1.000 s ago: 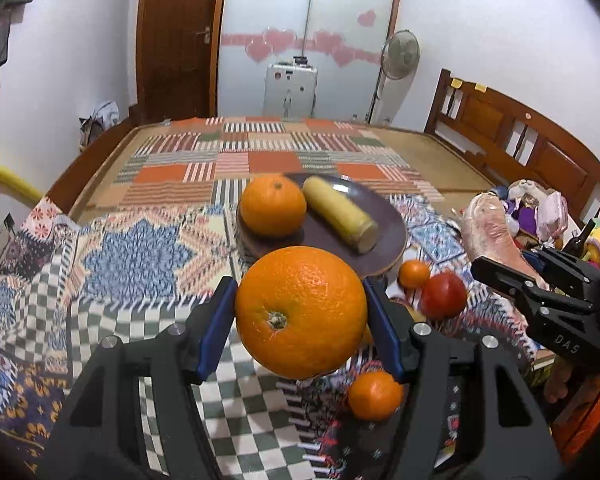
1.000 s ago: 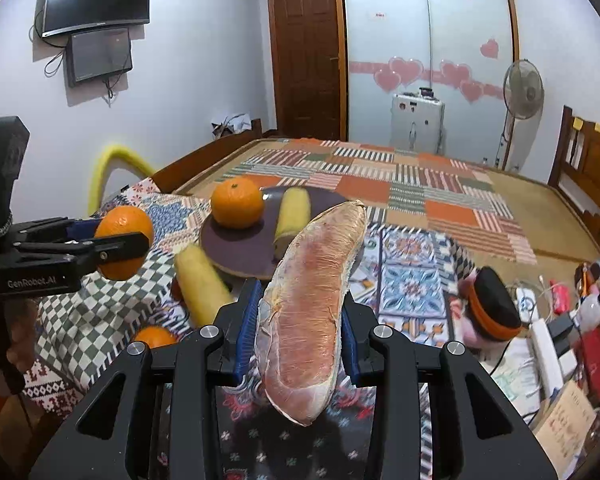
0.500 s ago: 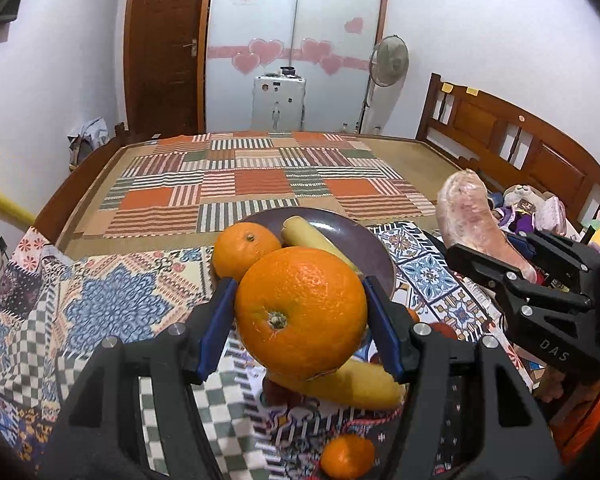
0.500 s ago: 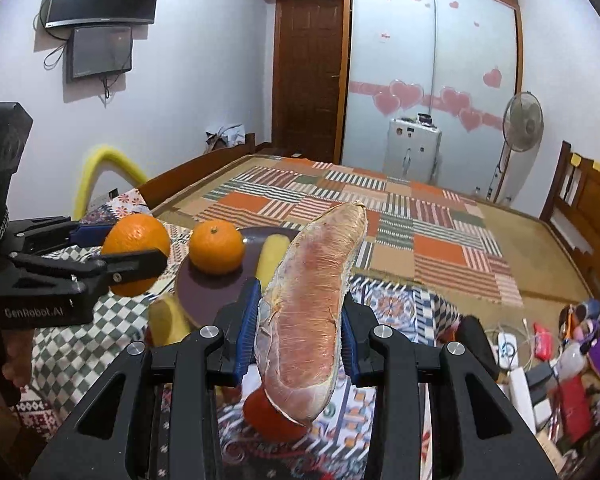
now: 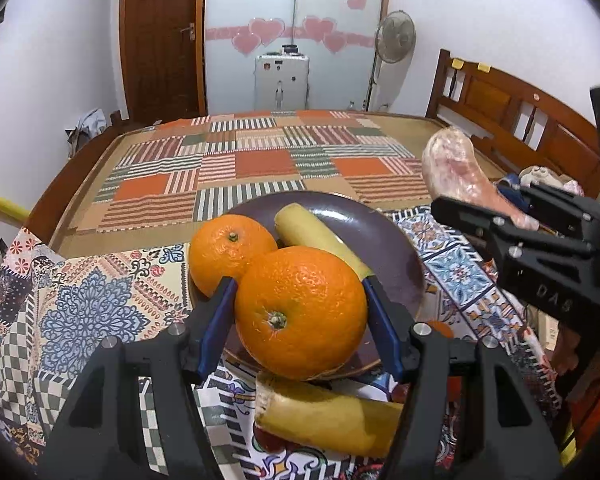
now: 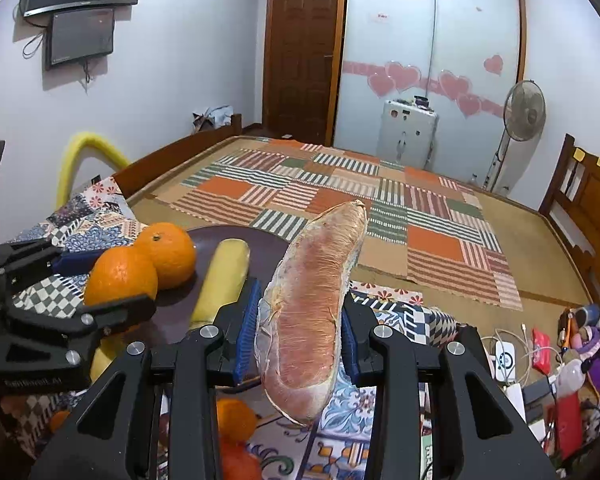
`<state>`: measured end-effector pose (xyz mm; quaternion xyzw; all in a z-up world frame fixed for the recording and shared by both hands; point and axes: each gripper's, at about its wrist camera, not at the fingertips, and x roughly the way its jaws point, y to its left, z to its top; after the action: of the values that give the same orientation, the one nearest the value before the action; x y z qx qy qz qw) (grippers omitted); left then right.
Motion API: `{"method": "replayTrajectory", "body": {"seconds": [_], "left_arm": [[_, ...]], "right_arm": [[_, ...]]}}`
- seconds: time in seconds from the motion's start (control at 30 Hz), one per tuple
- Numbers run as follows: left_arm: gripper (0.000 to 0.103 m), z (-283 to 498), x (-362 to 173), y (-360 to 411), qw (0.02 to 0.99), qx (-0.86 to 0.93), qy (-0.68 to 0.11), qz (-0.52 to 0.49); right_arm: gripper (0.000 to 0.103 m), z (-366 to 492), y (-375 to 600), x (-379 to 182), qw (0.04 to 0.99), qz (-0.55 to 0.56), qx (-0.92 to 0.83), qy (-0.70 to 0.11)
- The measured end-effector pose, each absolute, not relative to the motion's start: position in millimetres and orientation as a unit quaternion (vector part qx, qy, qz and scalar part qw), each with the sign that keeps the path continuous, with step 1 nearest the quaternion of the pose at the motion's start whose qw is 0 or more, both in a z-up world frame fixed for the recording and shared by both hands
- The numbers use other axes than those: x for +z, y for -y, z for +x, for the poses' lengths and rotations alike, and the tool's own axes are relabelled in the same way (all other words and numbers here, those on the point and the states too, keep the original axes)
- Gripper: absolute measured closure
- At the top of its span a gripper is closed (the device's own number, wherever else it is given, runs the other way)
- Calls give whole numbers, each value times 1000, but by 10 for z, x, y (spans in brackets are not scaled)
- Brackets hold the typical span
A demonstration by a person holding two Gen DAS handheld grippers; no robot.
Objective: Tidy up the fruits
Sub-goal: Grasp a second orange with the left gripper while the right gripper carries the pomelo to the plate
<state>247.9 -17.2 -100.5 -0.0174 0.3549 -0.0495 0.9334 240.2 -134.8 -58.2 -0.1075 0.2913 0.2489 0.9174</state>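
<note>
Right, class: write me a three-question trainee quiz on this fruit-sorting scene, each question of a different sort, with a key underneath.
1. True or false: the left gripper is clamped on a large orange.
2. Multiple choice: what does the right gripper hold? A) a pink peeled pomelo wedge B) a tomato C) a spoon
3. Fill in: already lying on the dark plate are one orange and one yellow ____.

Key: 1 true; 2 A; 3 stick-shaped piece (possibly peeled cane; its kind cannot be told for sure).
</note>
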Motion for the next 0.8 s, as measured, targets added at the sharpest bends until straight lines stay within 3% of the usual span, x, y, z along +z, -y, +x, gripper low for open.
{"method": "replayTrajectory", "body": {"seconds": [0.8], "left_arm": [[39, 2651, -1209, 245, 927, -46, -371, 6]], "right_arm": [[69, 2731, 1046, -906, 880, -140, 276, -359]]}}
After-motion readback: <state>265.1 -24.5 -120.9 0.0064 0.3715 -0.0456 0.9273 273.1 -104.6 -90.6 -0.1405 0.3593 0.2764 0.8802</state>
